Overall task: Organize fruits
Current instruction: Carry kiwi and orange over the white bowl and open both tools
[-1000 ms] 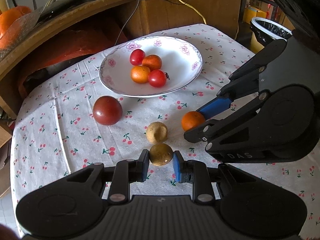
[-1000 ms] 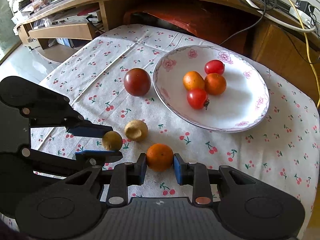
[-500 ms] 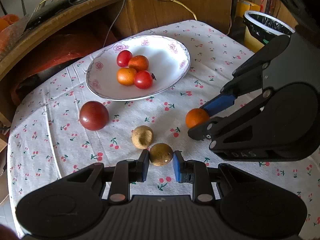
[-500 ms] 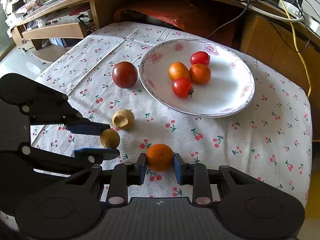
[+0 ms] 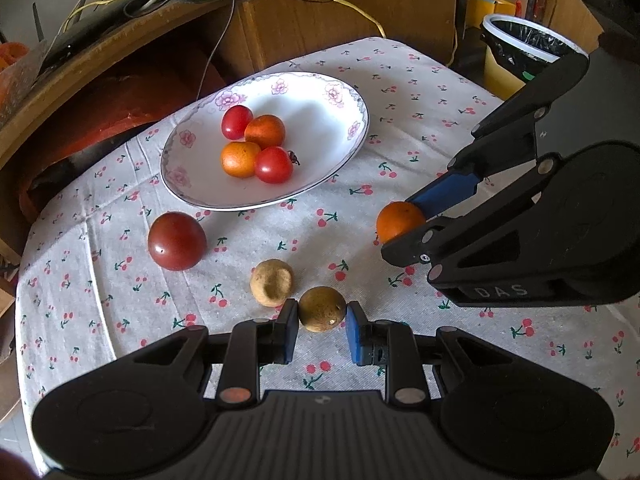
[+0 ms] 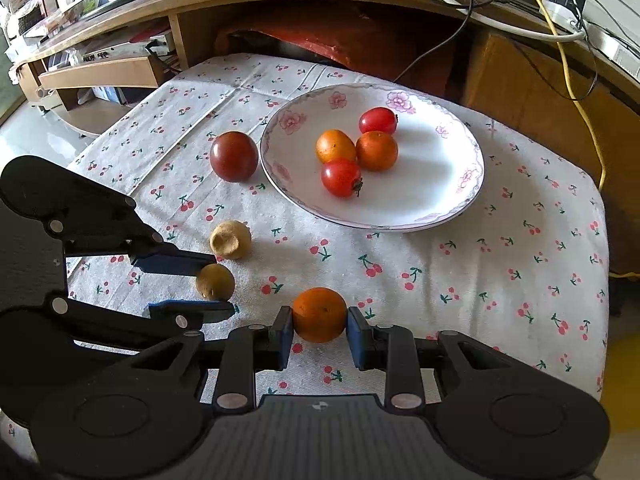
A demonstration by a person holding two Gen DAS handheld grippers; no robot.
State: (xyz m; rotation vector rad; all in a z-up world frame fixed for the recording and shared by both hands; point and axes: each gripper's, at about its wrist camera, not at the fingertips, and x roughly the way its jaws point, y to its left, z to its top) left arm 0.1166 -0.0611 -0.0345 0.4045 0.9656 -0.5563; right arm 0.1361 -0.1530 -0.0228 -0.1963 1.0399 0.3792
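Clamping a brown fruit (image 5: 322, 309), the left tongs (image 5: 322, 330) hide its sides; right tongs (image 6: 319, 332) grip a half-hidden orange (image 6: 319, 314).

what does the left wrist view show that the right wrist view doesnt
Only the left wrist view shows the lined bin beyond the table.

Only the right wrist view shows the wooden shelves and floor on the left.

Both show the plate with four fruits, the dark tomato, the dented brown fruit, the left hand-held gripper around a brown fruit and the right hand-held gripper around an orange.
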